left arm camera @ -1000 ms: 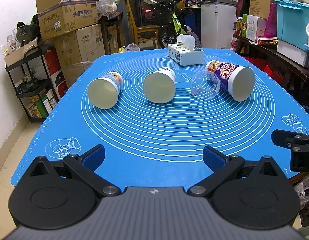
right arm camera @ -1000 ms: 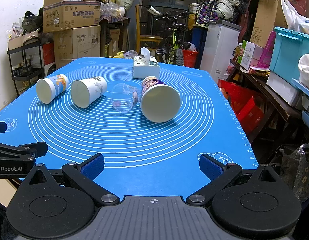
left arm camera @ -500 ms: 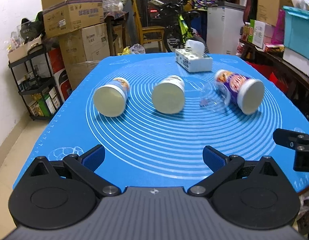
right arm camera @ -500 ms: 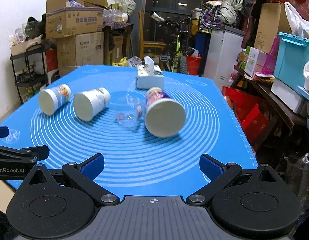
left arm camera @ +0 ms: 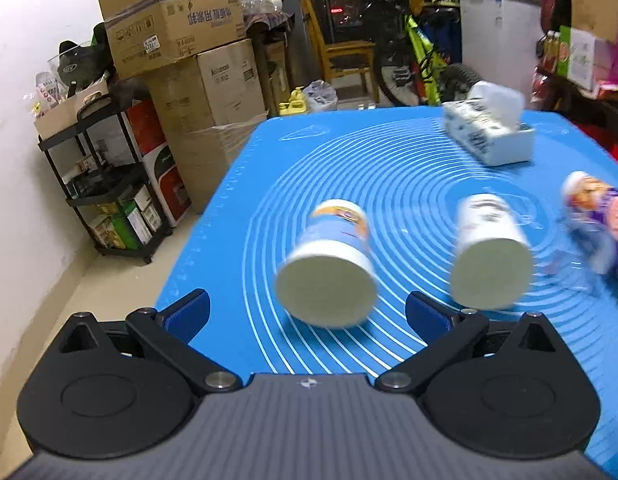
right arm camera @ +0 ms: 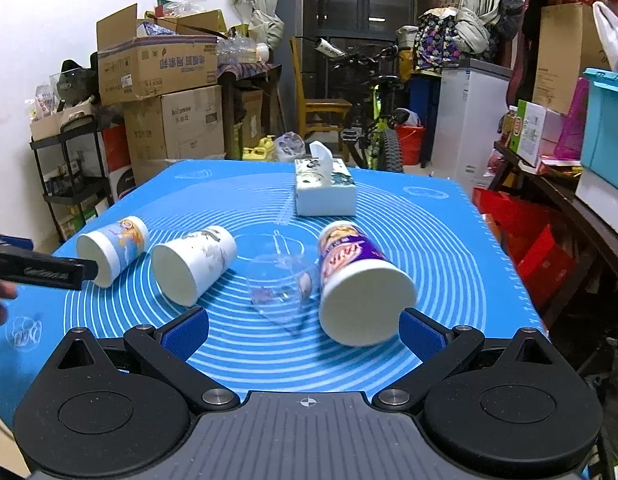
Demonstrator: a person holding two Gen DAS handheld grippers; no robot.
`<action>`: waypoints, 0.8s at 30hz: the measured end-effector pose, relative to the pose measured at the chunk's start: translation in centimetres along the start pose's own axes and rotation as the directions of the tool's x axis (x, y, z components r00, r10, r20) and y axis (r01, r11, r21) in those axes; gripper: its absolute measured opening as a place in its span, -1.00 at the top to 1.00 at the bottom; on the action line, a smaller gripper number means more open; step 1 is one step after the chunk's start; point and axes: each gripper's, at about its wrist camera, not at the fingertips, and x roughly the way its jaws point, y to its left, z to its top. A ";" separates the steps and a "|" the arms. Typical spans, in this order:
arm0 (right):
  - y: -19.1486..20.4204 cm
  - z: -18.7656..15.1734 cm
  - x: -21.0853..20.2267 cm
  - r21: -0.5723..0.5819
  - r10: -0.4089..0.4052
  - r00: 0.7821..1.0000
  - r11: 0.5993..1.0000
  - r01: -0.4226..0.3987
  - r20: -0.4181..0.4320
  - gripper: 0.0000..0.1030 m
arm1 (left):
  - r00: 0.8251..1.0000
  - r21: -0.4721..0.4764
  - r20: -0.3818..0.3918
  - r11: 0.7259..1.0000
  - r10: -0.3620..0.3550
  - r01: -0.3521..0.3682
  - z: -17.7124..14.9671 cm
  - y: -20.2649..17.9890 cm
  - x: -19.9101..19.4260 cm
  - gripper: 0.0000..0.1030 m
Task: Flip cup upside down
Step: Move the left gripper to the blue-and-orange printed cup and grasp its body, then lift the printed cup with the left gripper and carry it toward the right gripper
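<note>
Several cups lie on their sides on the blue mat (right arm camera: 449, 240), mouths toward me. The blue-printed paper cup (left arm camera: 329, 264) lies just ahead of my open left gripper (left arm camera: 307, 314), between its fingers' line. A white paper cup (left arm camera: 489, 252) lies right of it. In the right wrist view the same two cups show, blue-printed (right arm camera: 109, 250) and white (right arm camera: 193, 264), then a clear plastic cup (right arm camera: 277, 276) and a purple-printed cup (right arm camera: 361, 284). My open right gripper (right arm camera: 303, 330) is just short of the clear and purple cups. The left gripper's finger (right arm camera: 37, 270) shows beside the blue-printed cup.
A tissue box (right arm camera: 325, 192) stands at the mat's far middle. Cardboard boxes (right arm camera: 161, 92) and a black shelf (left arm camera: 105, 196) stand left of the table. A bicycle (right arm camera: 369, 120) and storage bins (right arm camera: 605, 128) stand behind and to the right.
Both grippers have moved forward toward the cups. The left one has swung left and closed in on the blue-printed cup. The cups have not moved.
</note>
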 end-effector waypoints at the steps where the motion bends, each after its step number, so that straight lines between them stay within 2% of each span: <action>1: 0.0 0.0 0.3 -0.001 0.004 1.000 1.000 -0.004 -0.001 -0.95 | 1.000 0.005 -0.002 1.000 0.002 -0.002 0.2 0.1 0.6 -0.99; 8: 0.2 -0.4 2.2 -0.008 0.023 0.999 1.000 -0.023 -0.023 -0.95 | 0.999 0.008 -0.029 1.000 -0.018 0.018 0.7 0.4 4.3 -0.97; 9: 0.2 -0.4 2.4 -0.012 0.023 0.999 1.000 -0.023 -0.025 -0.95 | 1.000 0.000 -0.019 1.000 -0.022 0.022 0.8 0.5 4.5 -0.85; 10: 0.2 -0.5 2.5 -0.012 0.022 0.999 1.000 -0.022 -0.028 -0.95 | 1.000 -0.006 -0.014 1.000 -0.027 0.027 0.9 0.5 4.7 -0.65; 13: -0.1 -0.6 2.6 -0.007 0.019 0.999 1.000 -0.019 -0.033 -0.95 | 0.998 -0.036 -0.031 0.998 -0.057 0.056 1.4 0.8 5.3 -0.37; 14: -0.1 -0.6 2.6 -0.007 0.017 0.999 1.000 -0.017 -0.033 -0.95 | 0.997 -0.047 -0.035 0.997 -0.063 0.061 1.4 0.9 5.3 -0.37; 19: -0.7 -0.6 1.8 0.001 0.004 1.000 1.000 -0.004 -0.027 -0.95 | 0.998 -0.102 -0.033 0.993 -0.058 0.054 1.0 1.4 3.9 -0.33; 24: -1.1 -1.1 -0.1 -0.005 -0.004 1.000 1.000 0.004 -0.018 -0.95 | 0.996 -0.127 -0.023 0.988 -0.088 0.084 -0.1 0.7 -1.2 -0.33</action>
